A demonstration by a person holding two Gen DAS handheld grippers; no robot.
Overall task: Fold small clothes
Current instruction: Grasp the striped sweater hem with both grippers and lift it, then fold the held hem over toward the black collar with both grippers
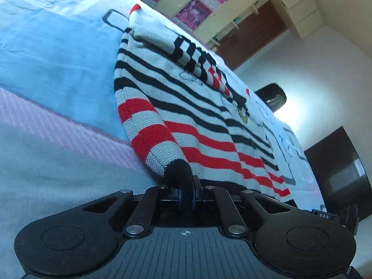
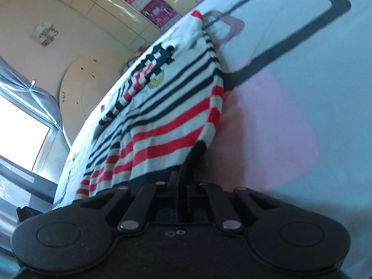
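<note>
A small knitted sweater (image 1: 186,107) with black, red and grey-white stripes lies on a bed sheet (image 1: 53,69). A sleeve is folded across its chest. My left gripper (image 1: 186,186) is shut on the black hem at the sweater's near left corner and lifts it slightly. The sweater also shows in the right wrist view (image 2: 167,121). My right gripper (image 2: 186,174) is shut on the black hem at the near right corner. The fingertips of both grippers are hidden in the fabric.
The sheet (image 2: 302,93) is light blue with pink patches and dark outline prints. A dark object (image 1: 273,98) sits beyond the bed's far edge. A wardrobe with pink posters (image 2: 158,11), a window (image 2: 18,134) and a round headboard (image 2: 88,88) stand behind.
</note>
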